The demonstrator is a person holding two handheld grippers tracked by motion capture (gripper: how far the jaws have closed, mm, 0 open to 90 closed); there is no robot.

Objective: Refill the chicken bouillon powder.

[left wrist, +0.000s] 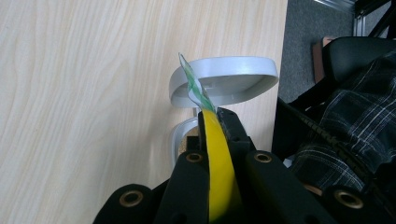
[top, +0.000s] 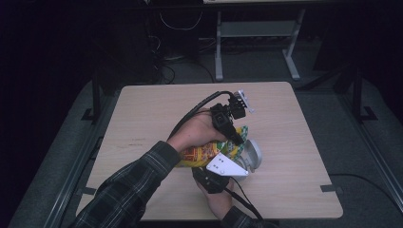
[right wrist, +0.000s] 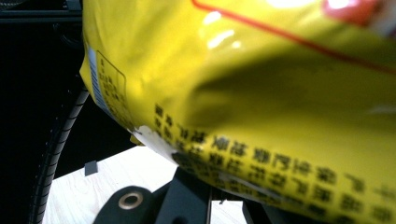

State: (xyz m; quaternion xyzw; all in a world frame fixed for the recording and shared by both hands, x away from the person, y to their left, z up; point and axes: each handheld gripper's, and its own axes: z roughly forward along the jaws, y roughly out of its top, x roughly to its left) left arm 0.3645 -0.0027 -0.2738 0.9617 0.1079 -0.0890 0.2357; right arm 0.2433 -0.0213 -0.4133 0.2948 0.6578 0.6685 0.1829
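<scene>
Yellow bag [top: 202, 154] pinched at its top edge by left gripper [left wrist: 215, 122], apparently also clamped by right gripper [top: 227, 172], held taut over grey clip [left wrist: 224, 79] for sealing.

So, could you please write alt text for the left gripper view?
The left gripper pinches the yellow snack bag's edge between its black fingers. Just beyond stands a grey bag clip, its two arms apart, over a light wooden table; a plaid sleeve shows at right.
</scene>
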